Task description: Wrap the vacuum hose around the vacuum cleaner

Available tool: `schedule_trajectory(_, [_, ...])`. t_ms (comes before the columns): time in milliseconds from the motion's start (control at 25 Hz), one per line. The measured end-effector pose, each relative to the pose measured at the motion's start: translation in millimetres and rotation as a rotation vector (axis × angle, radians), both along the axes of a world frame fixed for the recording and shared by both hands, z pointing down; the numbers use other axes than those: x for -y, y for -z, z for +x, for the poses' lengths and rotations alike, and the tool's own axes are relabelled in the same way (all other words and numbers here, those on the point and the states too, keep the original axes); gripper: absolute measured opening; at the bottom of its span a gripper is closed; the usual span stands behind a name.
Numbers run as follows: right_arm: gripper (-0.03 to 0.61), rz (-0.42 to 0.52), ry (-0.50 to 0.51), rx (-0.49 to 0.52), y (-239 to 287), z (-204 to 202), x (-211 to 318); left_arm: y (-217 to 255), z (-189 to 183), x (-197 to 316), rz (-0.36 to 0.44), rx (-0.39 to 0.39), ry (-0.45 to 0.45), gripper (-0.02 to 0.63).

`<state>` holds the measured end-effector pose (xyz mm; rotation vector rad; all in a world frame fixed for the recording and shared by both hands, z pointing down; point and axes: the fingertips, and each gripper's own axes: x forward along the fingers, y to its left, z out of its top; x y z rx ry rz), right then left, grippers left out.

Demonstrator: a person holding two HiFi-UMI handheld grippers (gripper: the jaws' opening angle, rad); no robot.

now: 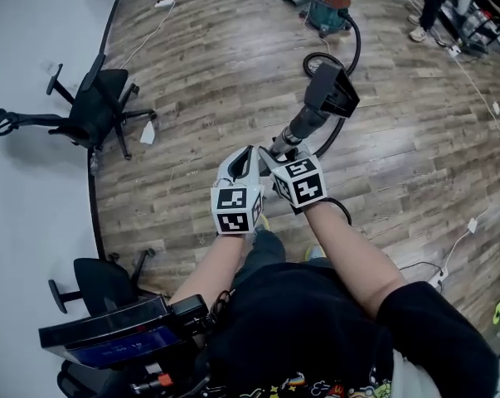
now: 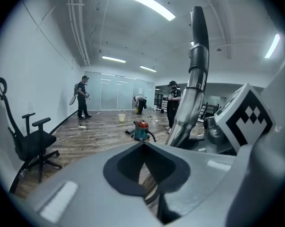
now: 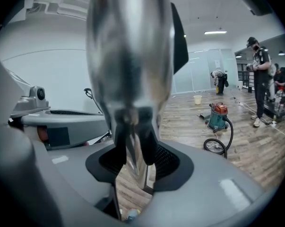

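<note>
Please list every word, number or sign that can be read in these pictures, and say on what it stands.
No text can be read anywhere.
Marker cubes: black-and-white square patterns only, no letters.
Shirt print: too small and cut off.
Dark screen at lower left: blurred.

Head cam: steep down, vacuum cleaner [image 1: 327,13] well ahead. Both gripper cams: ~level, facing it. All 3 share it.

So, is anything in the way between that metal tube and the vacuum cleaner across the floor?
Nothing visible. The right gripper is already shut on the metal tube, and the wooden floor up to the vacuum cleaner carries only its own black hose, looped beside it. The office chair stands well off to the left.
</note>
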<state>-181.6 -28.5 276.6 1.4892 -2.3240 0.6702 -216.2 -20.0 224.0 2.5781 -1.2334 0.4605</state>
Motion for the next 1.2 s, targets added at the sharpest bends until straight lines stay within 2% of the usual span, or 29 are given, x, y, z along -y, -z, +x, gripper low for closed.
schedule_trajectory(240, [0.184,0.009,-0.116,0.004,5.4,-8.2,58.5,11.9,-30.8,70.1,0.024,0.01,-0.08,0.001])
schedule_trajectory(400, [0.184,0.018,-0.16,0.014,9.1,-8.3,92.4,12.2,-36.1,102.0,0.025,0.013,-0.116,0.001])
schedule_trajectory(640, [0.184,0.02,-0.196,0.041,12.5,5.9,141.5,11.1,-20.9,144.1,0.021,0.028,-0.17,0.001])
schedule_trajectory(800, [0.184,0.014,-0.216,0.07,5.2,25.7,188.4,1.9,-4.0,190.2,0.013,0.04,-0.183,0.001])
schedule_trajectory(1200, [0.184,-0.002,-0.257,0.164,2.5,109.1,351.6,-23.9,70.0,338.3,-0.049,0.07,-0.184,0.001])
